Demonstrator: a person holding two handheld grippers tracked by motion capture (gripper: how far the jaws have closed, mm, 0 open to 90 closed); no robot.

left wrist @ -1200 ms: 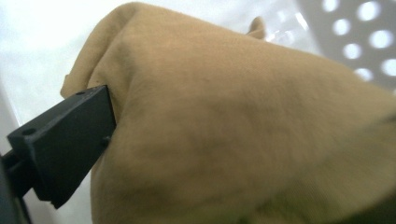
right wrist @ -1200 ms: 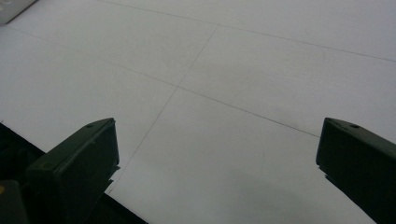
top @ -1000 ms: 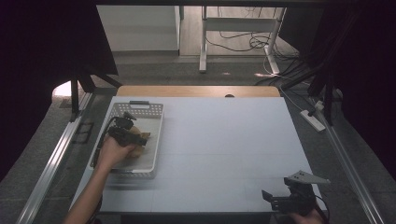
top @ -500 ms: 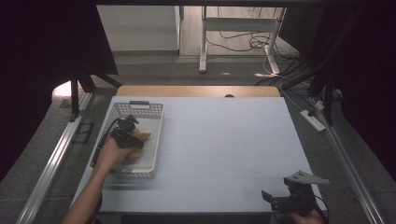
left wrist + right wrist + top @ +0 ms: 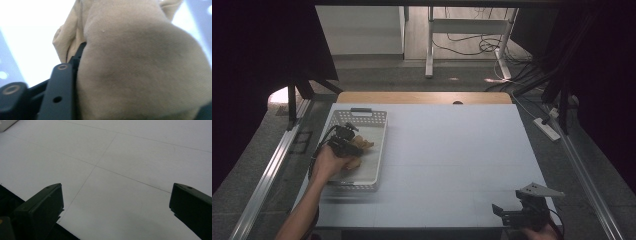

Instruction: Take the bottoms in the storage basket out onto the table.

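Left forearm reaching in from the bottom left of the high view, hand wrapped round the left gripper (image 5: 346,141) and angled down into the white perforated basket (image 5: 377,150) at the table's (image 5: 452,165) left side. Jaws just now closing, pressed on the beige cloth (image 5: 140,65), bunched thick against the black jaw in the left gripper view; same cloth lying inside the basket, tan folds beside the hand. Compared with a second ago, hand barely shifted. Right gripper (image 5: 512,216) low at the near right edge, unmoved, jaws spread wide over bare tabletop.
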